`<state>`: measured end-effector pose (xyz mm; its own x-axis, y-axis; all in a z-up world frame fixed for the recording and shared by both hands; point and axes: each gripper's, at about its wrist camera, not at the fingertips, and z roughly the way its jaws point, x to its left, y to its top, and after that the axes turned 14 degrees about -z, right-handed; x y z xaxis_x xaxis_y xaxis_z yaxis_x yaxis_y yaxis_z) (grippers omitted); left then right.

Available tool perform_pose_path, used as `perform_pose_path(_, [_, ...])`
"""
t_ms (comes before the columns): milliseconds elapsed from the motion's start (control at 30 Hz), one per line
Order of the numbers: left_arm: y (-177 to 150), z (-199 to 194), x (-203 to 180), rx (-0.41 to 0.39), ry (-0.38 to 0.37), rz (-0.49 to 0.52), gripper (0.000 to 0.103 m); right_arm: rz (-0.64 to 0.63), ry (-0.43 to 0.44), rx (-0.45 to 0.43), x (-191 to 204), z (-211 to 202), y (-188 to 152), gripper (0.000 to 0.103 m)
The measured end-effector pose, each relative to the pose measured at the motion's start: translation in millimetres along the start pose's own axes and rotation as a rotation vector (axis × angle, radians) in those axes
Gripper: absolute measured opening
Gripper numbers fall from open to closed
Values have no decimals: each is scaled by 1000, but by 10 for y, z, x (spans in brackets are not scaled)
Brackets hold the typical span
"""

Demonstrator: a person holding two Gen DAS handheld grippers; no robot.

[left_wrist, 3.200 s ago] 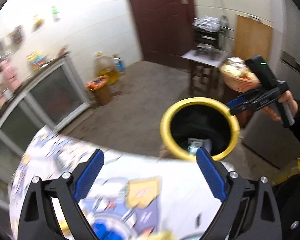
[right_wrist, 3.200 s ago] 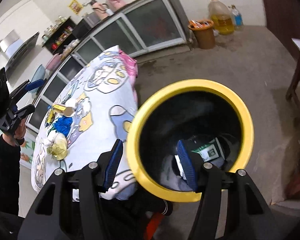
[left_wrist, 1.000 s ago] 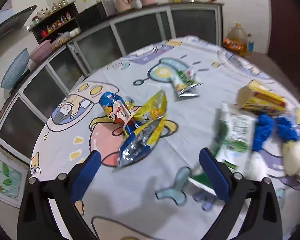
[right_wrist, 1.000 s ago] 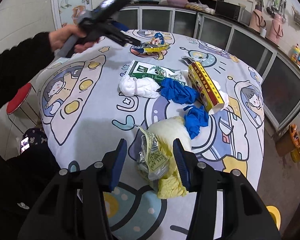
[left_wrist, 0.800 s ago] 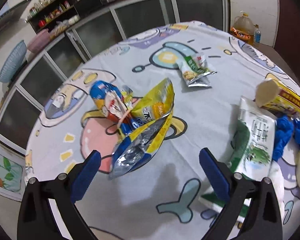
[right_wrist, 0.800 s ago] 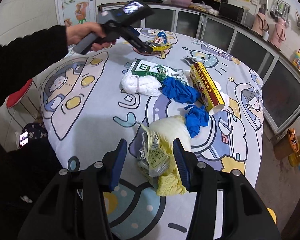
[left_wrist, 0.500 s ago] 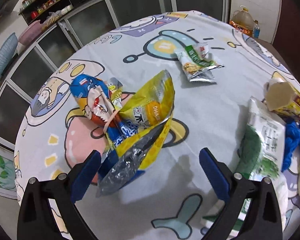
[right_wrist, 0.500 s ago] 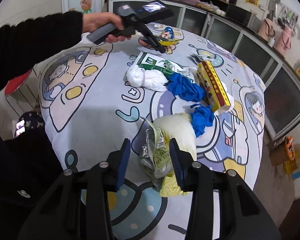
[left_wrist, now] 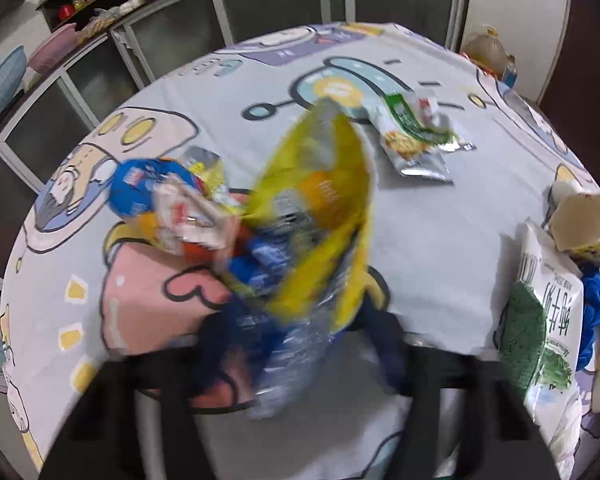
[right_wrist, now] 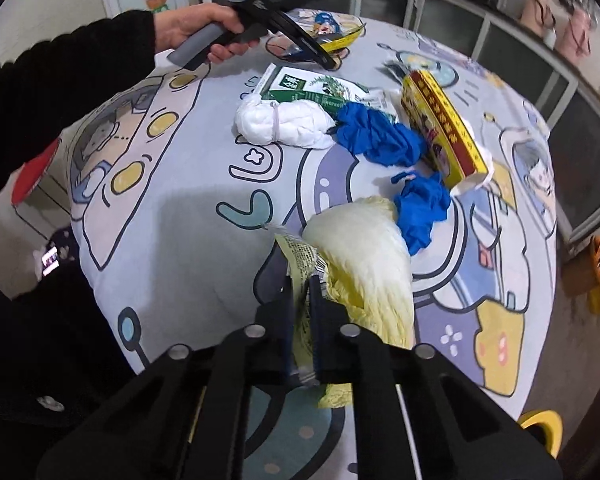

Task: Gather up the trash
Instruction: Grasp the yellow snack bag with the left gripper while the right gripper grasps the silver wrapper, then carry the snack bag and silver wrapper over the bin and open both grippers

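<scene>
My left gripper (left_wrist: 304, 344) is blurred and closing around a yellow snack bag (left_wrist: 320, 216) that lies on the cartoon tablecloth (left_wrist: 440, 240), next to a blue and red wrapper (left_wrist: 160, 196). From the right wrist view the left gripper (right_wrist: 324, 58) sits over that yellow bag (right_wrist: 340, 42). My right gripper (right_wrist: 300, 284) is shut on a pale yellow foil wrapper (right_wrist: 300, 260) beside a yellow crumpled bag (right_wrist: 364, 256).
A green and white bag (right_wrist: 312, 88), a white tied bundle (right_wrist: 284, 124), two blue gloves (right_wrist: 380, 136), a yellow and red carton (right_wrist: 440, 128) and a small green snack packet (left_wrist: 416, 140) lie on the table. The yellow bin rim (right_wrist: 540, 432) shows at bottom right.
My left gripper moved in onto the yellow snack bag and its jaws are closing. My right gripper closed on the foil wrapper.
</scene>
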<state>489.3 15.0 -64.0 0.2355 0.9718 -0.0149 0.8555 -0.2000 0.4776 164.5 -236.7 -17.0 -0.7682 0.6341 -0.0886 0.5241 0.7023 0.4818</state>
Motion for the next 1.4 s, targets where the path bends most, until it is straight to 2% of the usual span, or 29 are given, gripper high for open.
perform_pose_path(67, [9, -41, 59, -6, -36, -22, 40, 21, 19, -14, -8, -21, 0, 3])
perform_pose_path(133, [14, -77, 45, -21, -31, -19, 29, 40, 40, -32, -13, -64, 10, 2])
perform_pose_path(300, [15, -290, 57, -53, -60, -26, 19, 62, 60, -89, 4, -243, 40, 1])
perform_pose_path(467, [-40, -545, 86, -83, -55, -23, 19, 91, 65, -130, 18, -389, 22, 1])
perform_pose_path(833, [-280, -1226, 80, -153, -73, -39, 19, 209, 138, -267, -46, -858, -137, 1])
perform_pose_path(1067, [-389, -1574, -20, -189, -93, -46, 19, 267, 123, -335, -124, -1091, -279, 1])
perform_pose_path(1400, [-522, -1923, -642, -216, -175, 51, 19, 384, 19, -367, -273, -1415, -752, 1])
